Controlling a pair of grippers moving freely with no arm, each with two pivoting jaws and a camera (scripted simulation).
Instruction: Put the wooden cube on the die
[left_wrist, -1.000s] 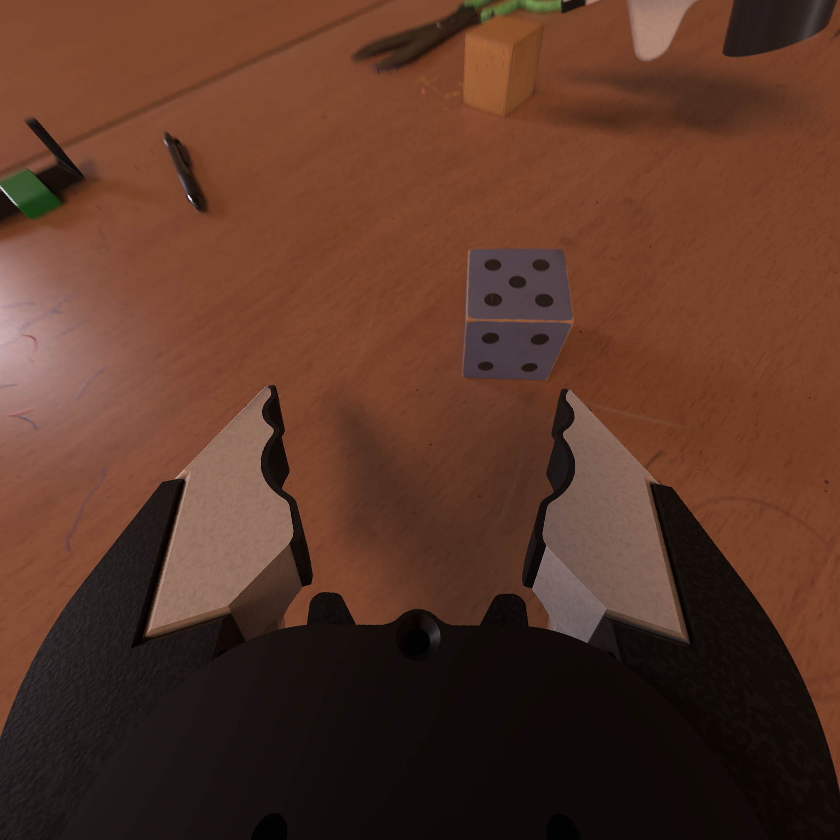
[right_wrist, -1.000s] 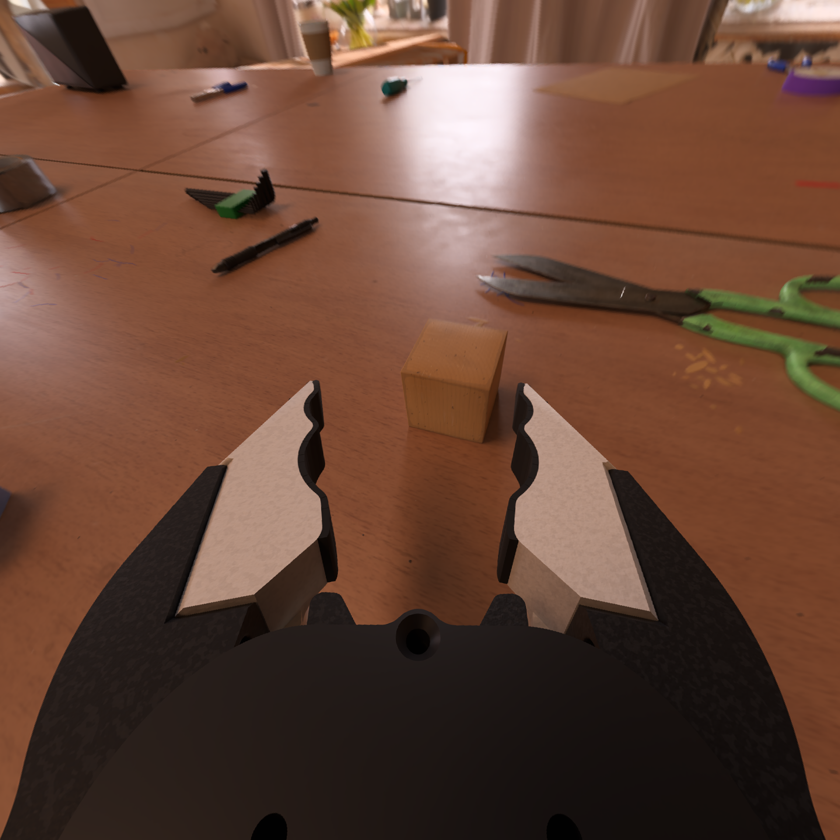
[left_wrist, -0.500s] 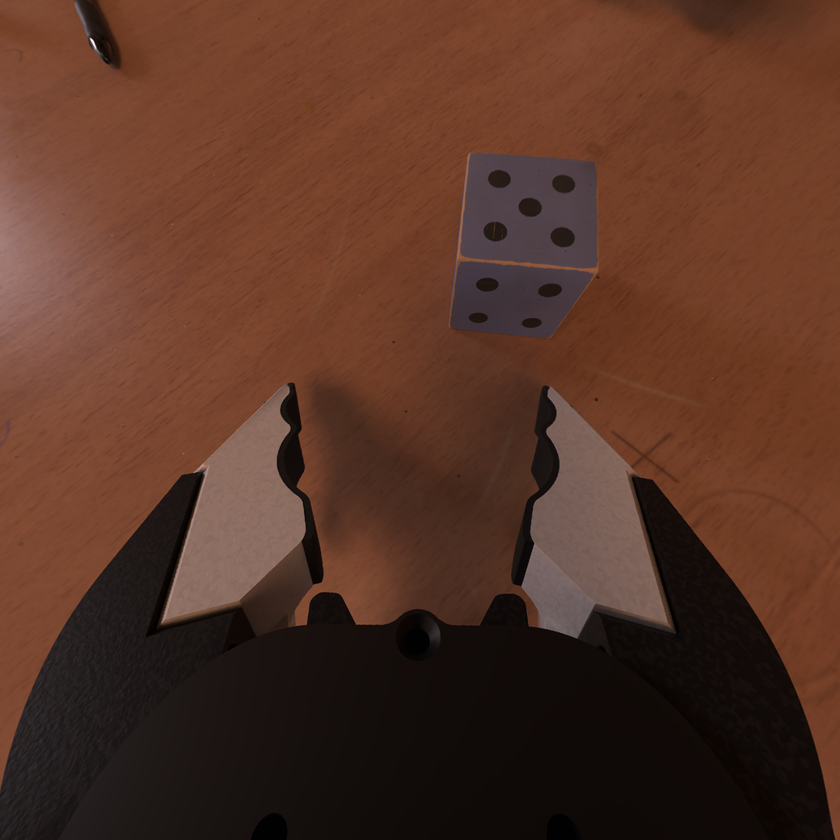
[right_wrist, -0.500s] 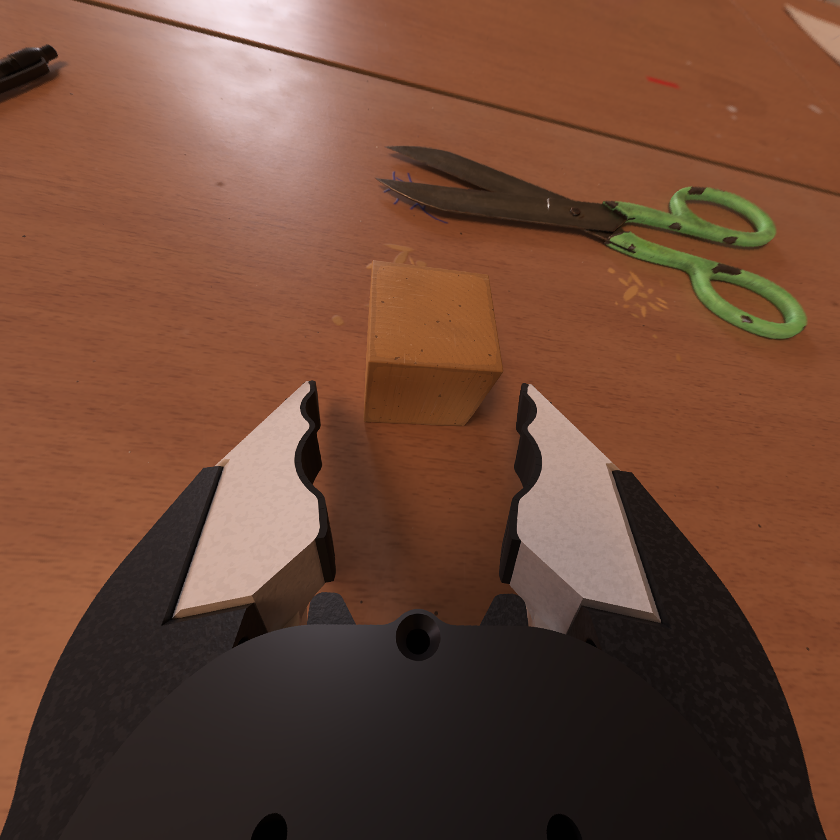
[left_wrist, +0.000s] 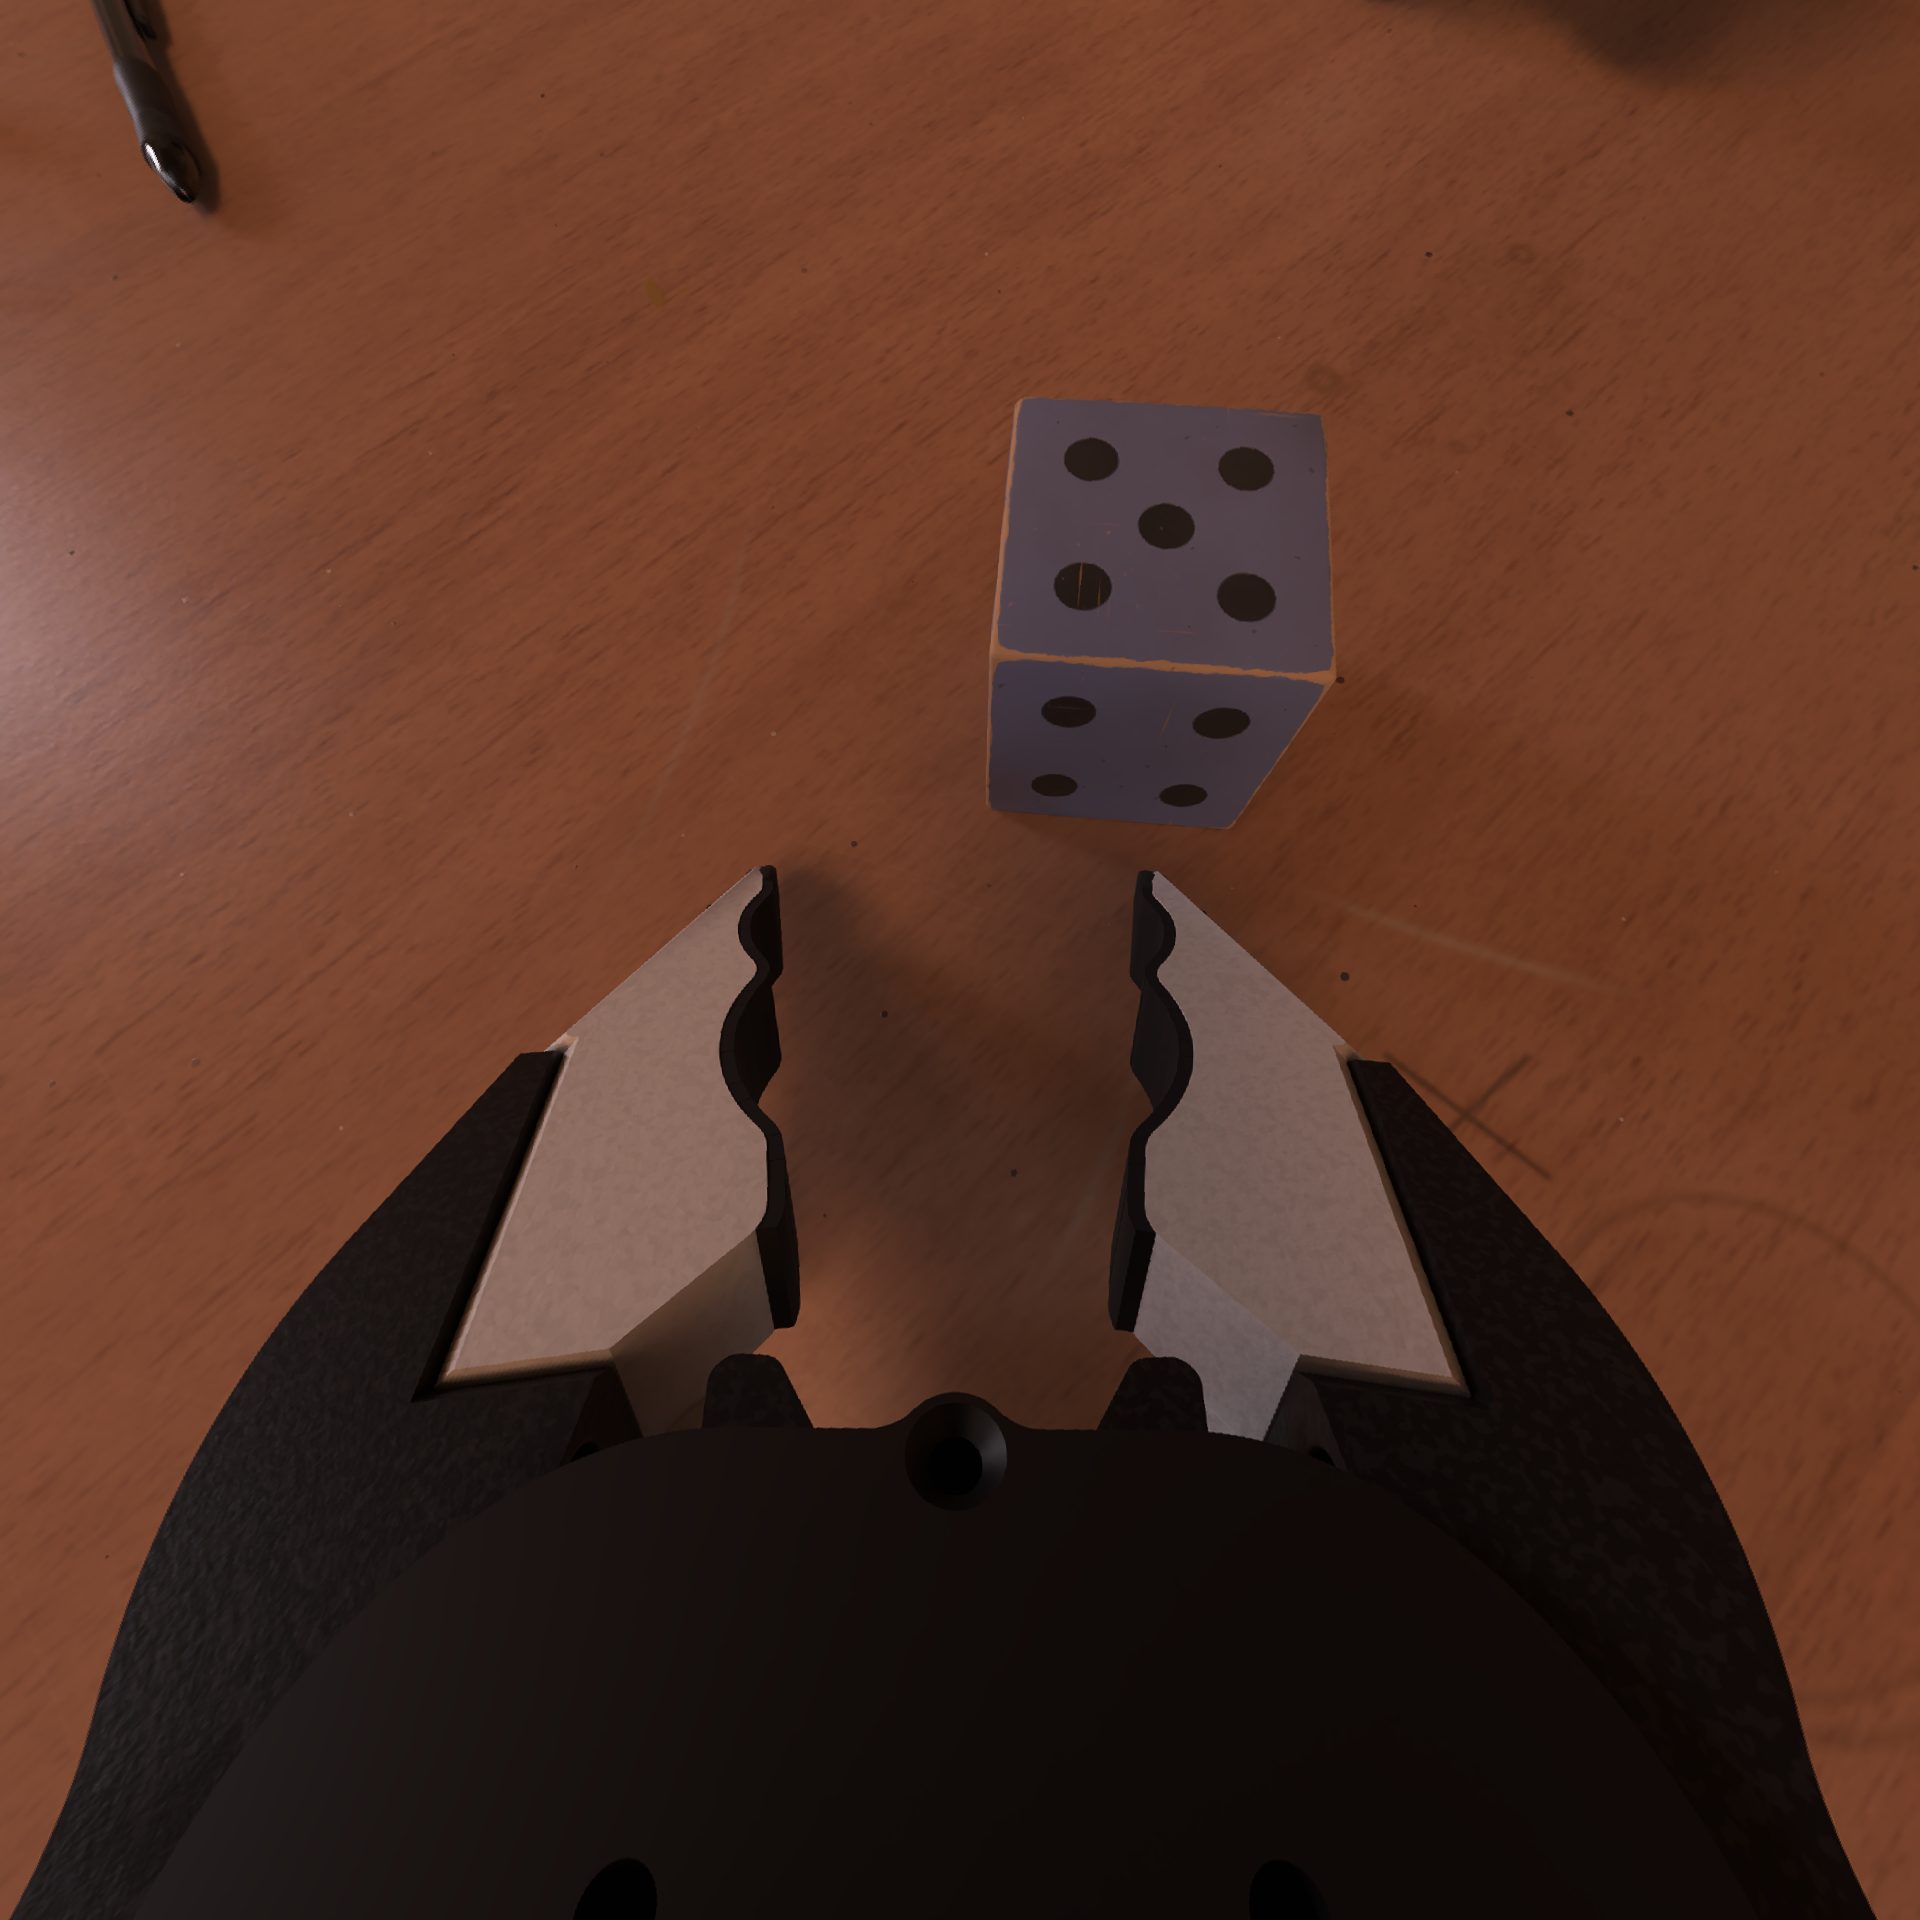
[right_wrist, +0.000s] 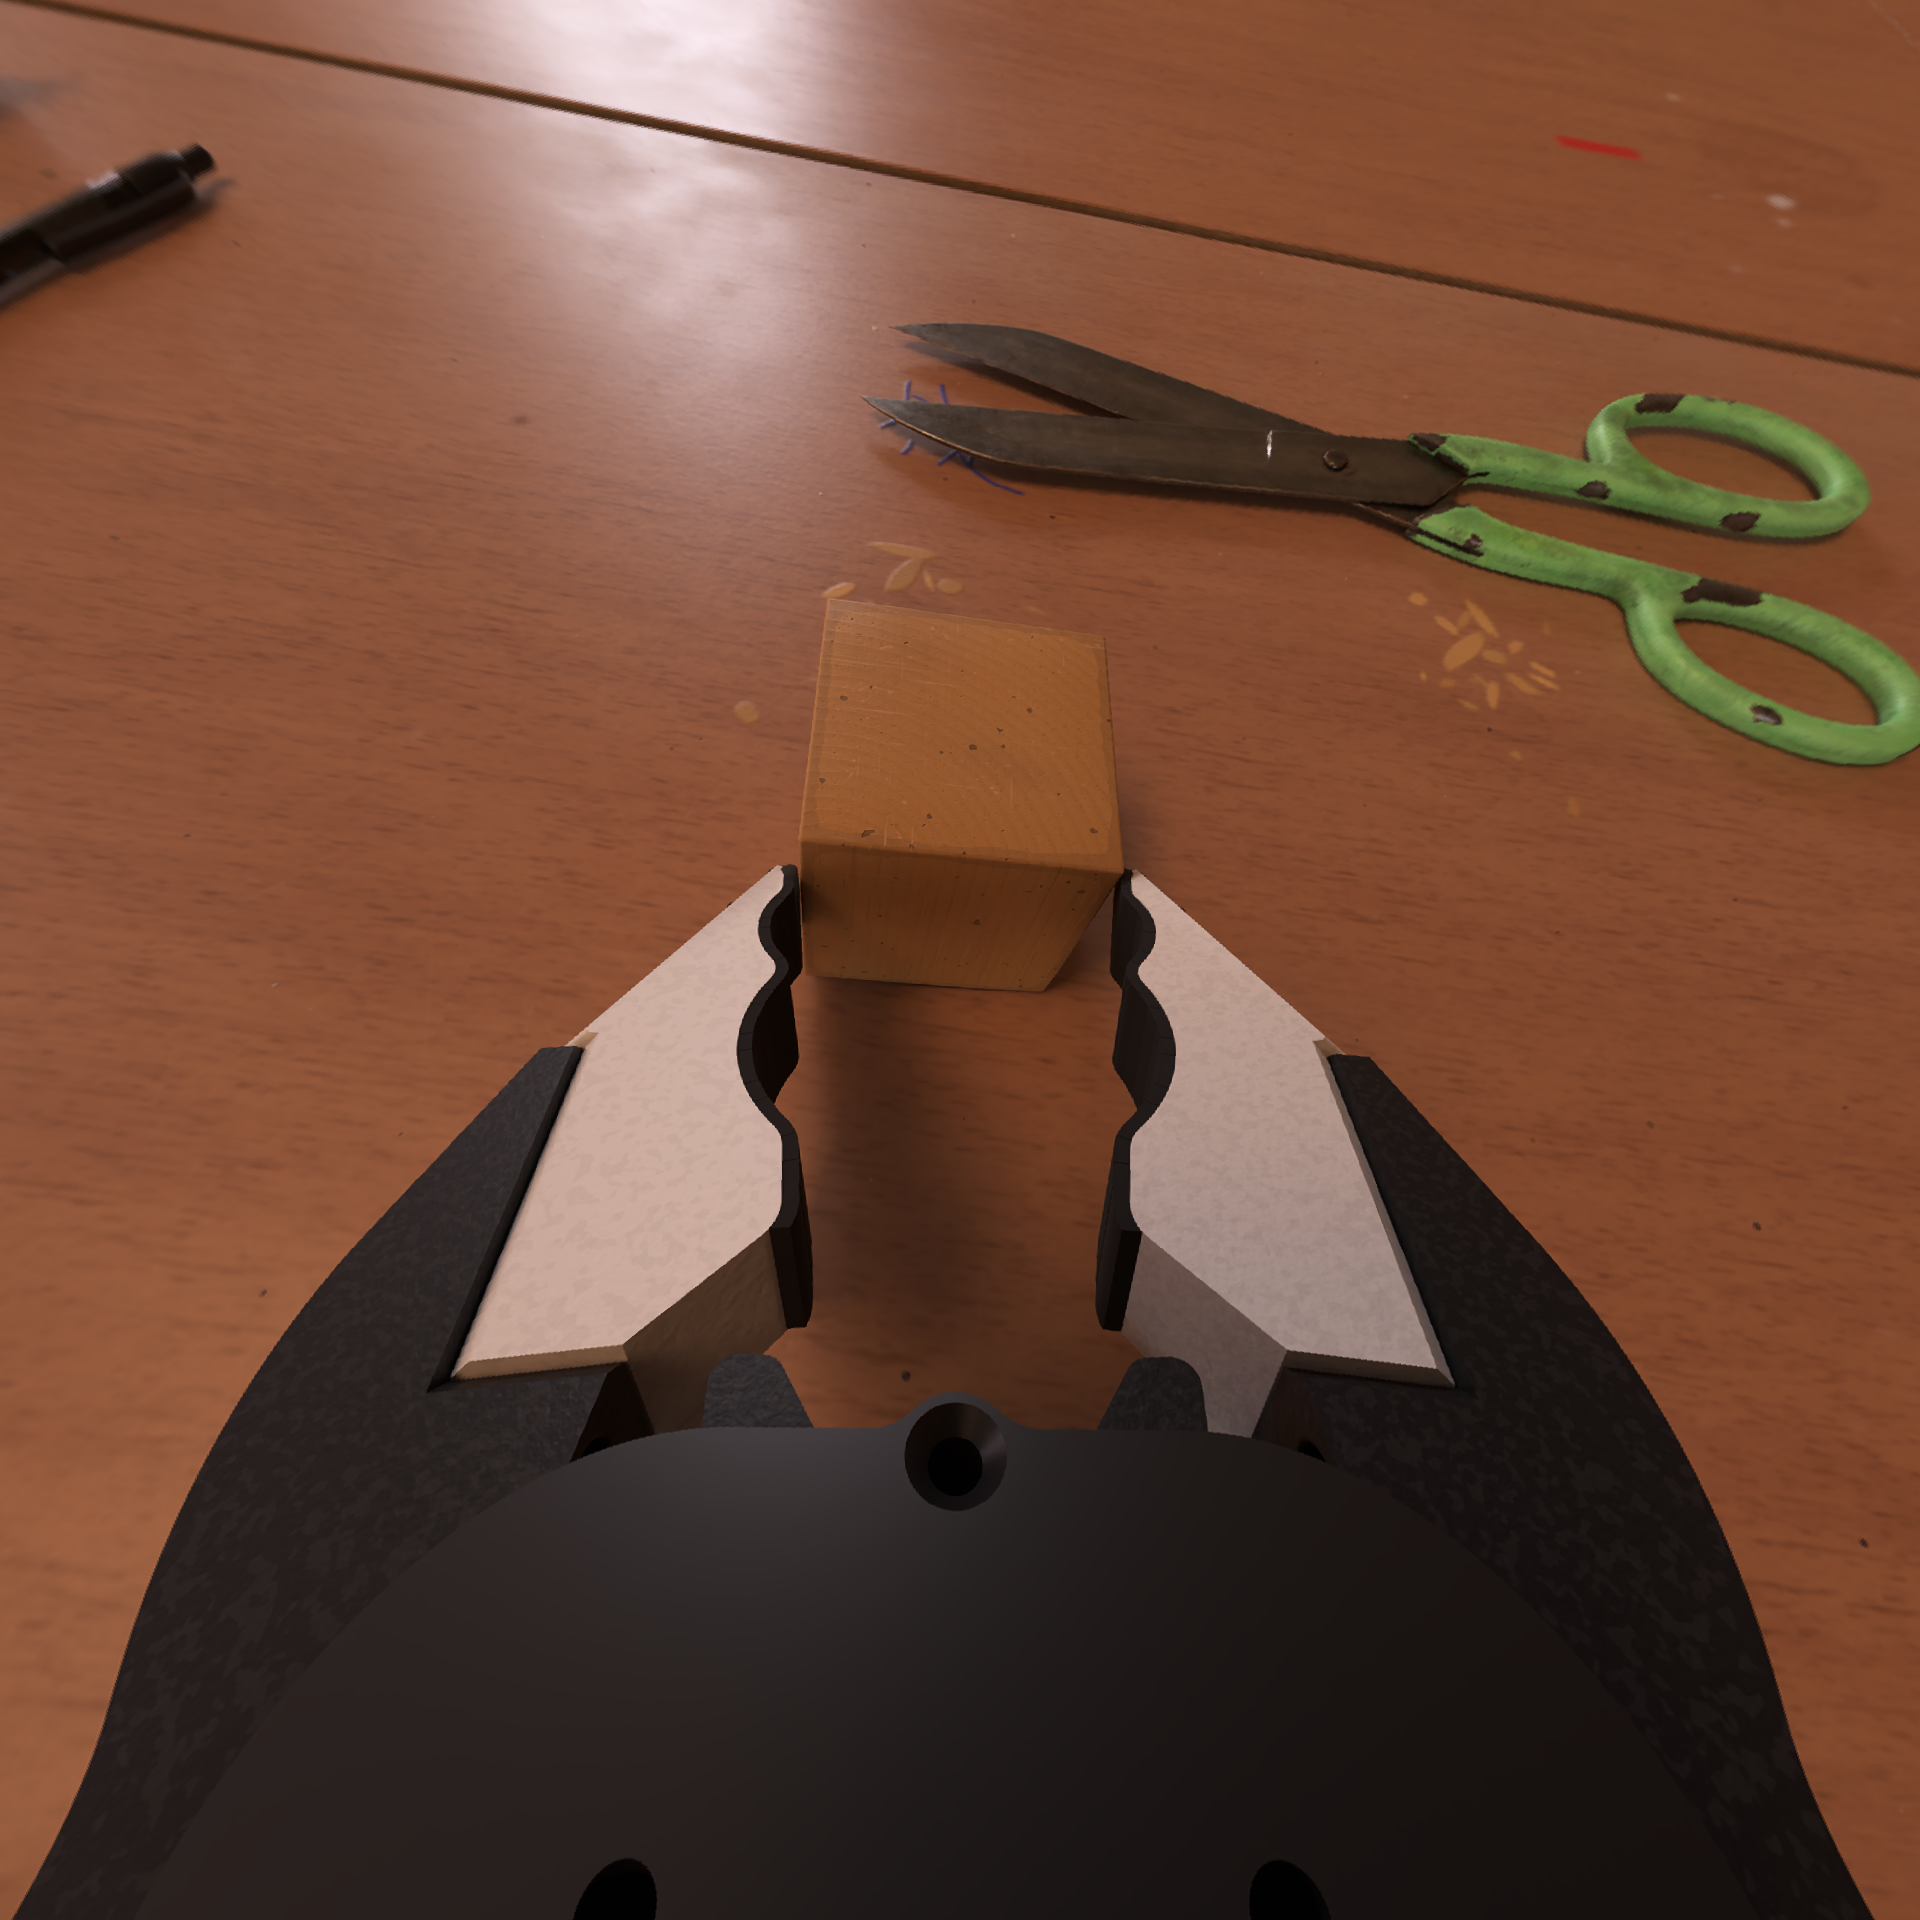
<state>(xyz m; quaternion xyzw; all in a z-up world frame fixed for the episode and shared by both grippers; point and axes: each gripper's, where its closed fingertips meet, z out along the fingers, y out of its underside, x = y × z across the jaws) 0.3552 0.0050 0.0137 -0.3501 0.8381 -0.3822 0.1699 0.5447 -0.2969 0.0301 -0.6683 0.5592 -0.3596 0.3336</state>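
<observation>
The wooden cube (right_wrist: 961, 748) sits on the table straight ahead in the right wrist view. My right gripper (right_wrist: 958, 883) is open about the cube's width. Its fingertips (right_wrist: 779, 914) flank the cube's near corners, right at its sides, and the rest of the cube lies beyond the tips. The die (left_wrist: 1158, 603), grey-blue with black pips and five pips on top, rests on the table in the left wrist view. My left gripper (left_wrist: 954, 883) is open and empty, a little short of the die and to its left.
Green-handled scissors (right_wrist: 1455, 478) lie beyond and right of the cube, blades pointing left. A black pen (right_wrist: 94, 223) lies at the far left; its tip also shows in the left wrist view (left_wrist: 166, 145). A table seam (right_wrist: 1039, 197) runs across the back.
My right gripper moved forward until its tips reached the cube's near corners, and its jaws narrowed. My left gripper's jaws narrowed too; the die sits slightly closer and lower in its view.
</observation>
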